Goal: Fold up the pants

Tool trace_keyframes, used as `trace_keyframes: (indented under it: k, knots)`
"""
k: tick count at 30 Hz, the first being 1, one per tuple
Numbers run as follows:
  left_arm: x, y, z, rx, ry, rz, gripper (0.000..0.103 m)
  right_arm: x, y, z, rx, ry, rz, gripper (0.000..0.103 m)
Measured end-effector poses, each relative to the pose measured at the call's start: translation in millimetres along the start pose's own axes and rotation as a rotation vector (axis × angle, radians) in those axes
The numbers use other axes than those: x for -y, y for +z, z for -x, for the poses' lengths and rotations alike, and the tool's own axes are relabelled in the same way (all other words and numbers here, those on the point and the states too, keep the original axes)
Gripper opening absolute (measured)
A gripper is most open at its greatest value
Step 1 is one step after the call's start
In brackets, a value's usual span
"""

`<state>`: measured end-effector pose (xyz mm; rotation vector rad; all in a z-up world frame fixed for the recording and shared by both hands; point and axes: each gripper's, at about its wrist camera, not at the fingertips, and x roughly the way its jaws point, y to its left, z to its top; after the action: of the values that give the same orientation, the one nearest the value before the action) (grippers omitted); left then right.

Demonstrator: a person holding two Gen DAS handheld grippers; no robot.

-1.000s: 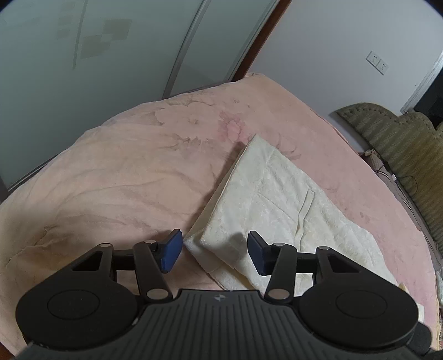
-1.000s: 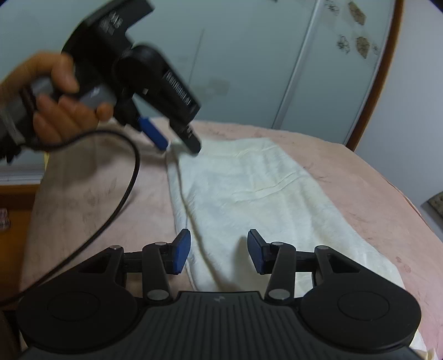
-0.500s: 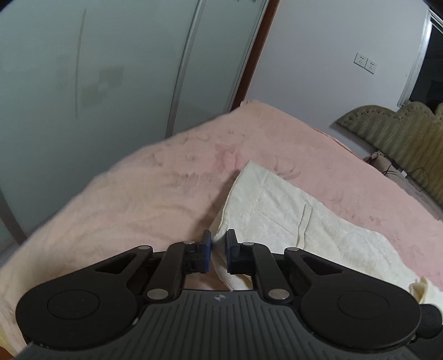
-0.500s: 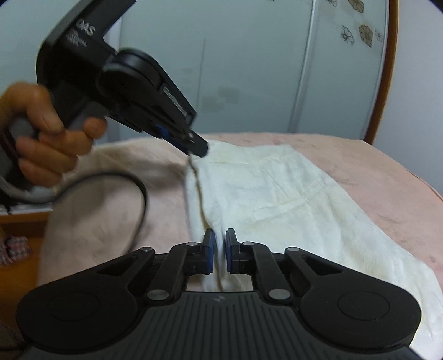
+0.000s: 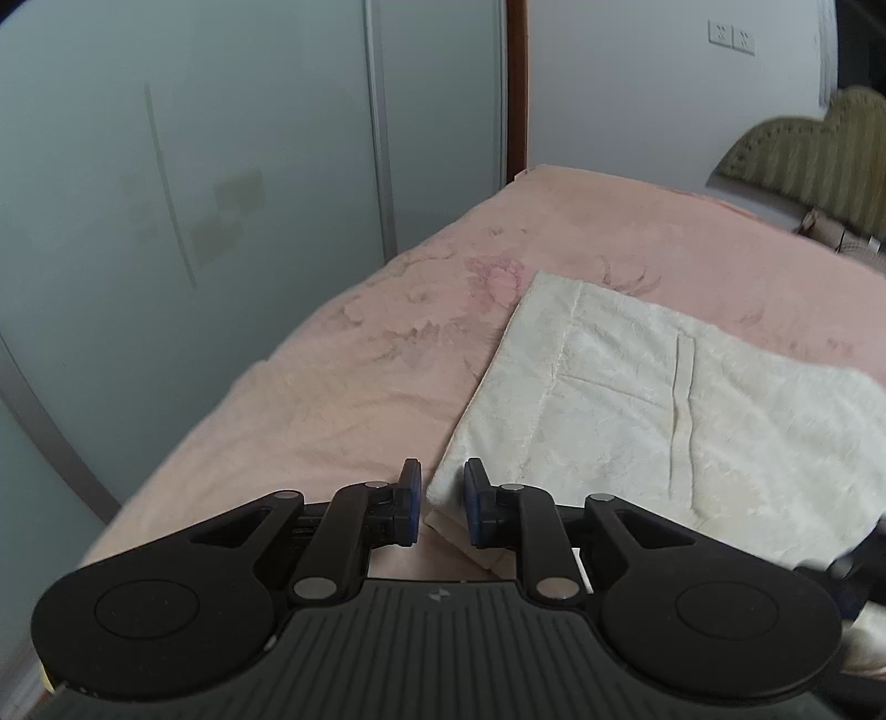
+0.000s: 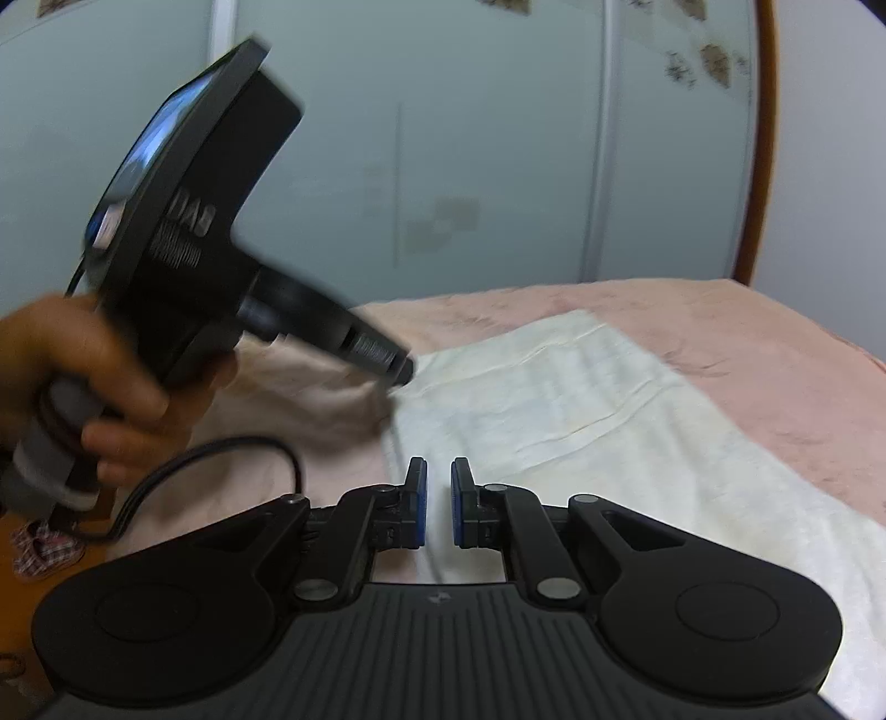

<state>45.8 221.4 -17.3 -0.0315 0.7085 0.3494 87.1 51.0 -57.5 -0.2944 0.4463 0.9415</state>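
Right tool (image 6: pixel 438 501): jaws pressed on pants' (image 6: pixel 609 421) near edge. Left tool (image 5: pixel 441 503): jaws just eased apart, pants' corner between them, grip unclear. Pants: flat on pink bed (image 5: pixel 354 376), 1 o'clock.

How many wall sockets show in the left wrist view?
2, side by side on the white wall at top right: one just left of the other. Blur hides detail, and others may sit outside the frame.
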Motion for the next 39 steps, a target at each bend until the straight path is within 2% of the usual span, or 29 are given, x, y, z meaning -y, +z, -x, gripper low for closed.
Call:
trace_keyframes:
  k: [5, 7, 9, 27, 29, 32, 35, 37, 39]
  knots:
    - [7, 0, 1, 0.012, 0.027, -0.028, 0.024, 2, -4, -8, -0.063, -0.037, -0.010, 0.008]
    - [8, 0, 2, 0.015, 0.033, -0.037, 0.026, 1, -4, -11, -0.064, -0.040, -0.011, 0.008]
    - [9, 0, 2, 0.016, 0.035, -0.041, 0.032, 1, -4, -12, -0.064, -0.039, -0.012, 0.008]
    - [12, -1, -2, 0.022, 0.077, -0.071, 0.046, 2, -5, -7, -0.062, -0.042, -0.011, 0.008]
    - [9, 0, -1, 0.028, 0.086, -0.076, 0.054, 2, -5, -6, -0.057, -0.043, -0.016, 0.008]
    - [-3, 2, 0, 0.047, 0.125, -0.048, 0.067, 4, -4, 1, -0.038, -0.037, -0.038, 0.009]
    - [-20, 8, 10, 0.061, 0.156, 0.020, 0.065, 5, -4, 17, -0.006, -0.068, -0.017, 0.009]
    - [-24, 15, 22, 0.088, 0.120, 0.049, 0.065, 8, -6, 33, 0.012, -0.093, -0.005, 0.009]
    - [-15, 22, 32, 0.097, 0.040, 0.038, 0.066, 19, -11, 55, 0.031, -0.148, -0.029, 0.009]
